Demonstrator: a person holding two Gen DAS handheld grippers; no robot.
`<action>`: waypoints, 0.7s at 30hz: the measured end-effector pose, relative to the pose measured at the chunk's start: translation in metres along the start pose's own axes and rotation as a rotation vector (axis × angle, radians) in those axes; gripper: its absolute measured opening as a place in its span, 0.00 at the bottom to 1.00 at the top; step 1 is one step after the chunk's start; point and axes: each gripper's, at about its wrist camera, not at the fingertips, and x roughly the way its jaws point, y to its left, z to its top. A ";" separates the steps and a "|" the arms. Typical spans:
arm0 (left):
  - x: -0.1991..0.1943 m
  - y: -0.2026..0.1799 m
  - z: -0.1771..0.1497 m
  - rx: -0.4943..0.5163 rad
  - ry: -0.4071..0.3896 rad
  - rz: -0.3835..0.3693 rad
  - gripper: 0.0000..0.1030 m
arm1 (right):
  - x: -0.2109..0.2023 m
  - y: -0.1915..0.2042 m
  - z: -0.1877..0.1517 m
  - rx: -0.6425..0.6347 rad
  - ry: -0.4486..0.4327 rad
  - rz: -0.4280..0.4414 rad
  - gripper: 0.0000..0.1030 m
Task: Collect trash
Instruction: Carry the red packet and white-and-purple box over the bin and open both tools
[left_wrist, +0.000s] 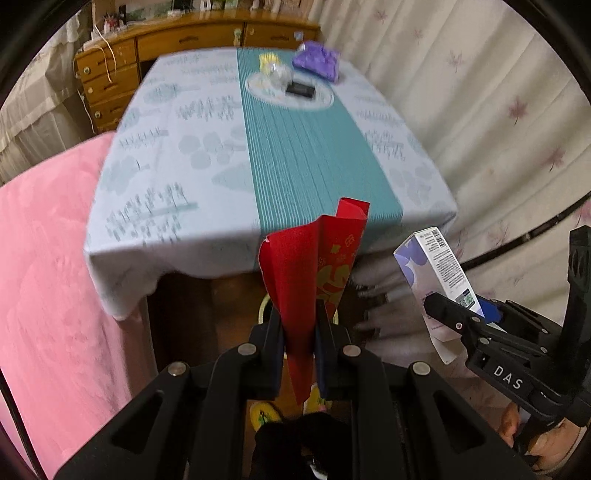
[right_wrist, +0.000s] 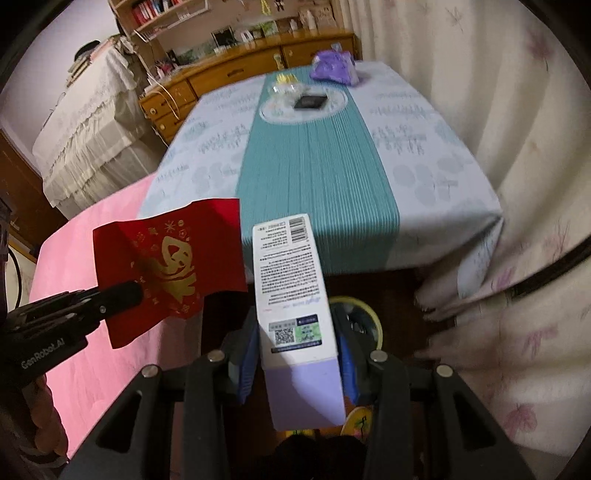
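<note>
Left gripper (left_wrist: 298, 328) clamped on a red envelope (left_wrist: 295, 273) with gold print, held off the table's near edge. Right gripper (right_wrist: 297, 354) pinches a white-and-lilac carton (right_wrist: 291, 280), barcode end pointing away. Below both, on the floor (partly hidden), a yellow-rimmed bin (right_wrist: 373, 314). Beyond: table (left_wrist: 177, 229) under a pale cloth with a teal runner. At the far end, a black packet (left_wrist: 301, 88), clear wrapper (left_wrist: 275, 72), purple bag (left_wrist: 317, 61). Details blurred.

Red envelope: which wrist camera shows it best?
The right wrist view: the red envelope faces it broadside, gold print visible, pinched by the left gripper. The left wrist view shows it nearly edge-on between its own fingers.
</note>
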 end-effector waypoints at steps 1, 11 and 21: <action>0.007 -0.002 -0.003 -0.001 0.015 0.003 0.11 | 0.007 -0.004 -0.006 0.008 0.018 0.001 0.37; 0.152 -0.012 -0.053 -0.022 0.177 0.064 0.11 | 0.141 -0.063 -0.060 0.108 0.187 0.023 0.37; 0.325 -0.023 -0.079 0.026 0.258 0.095 0.11 | 0.297 -0.125 -0.094 0.150 0.258 0.008 0.37</action>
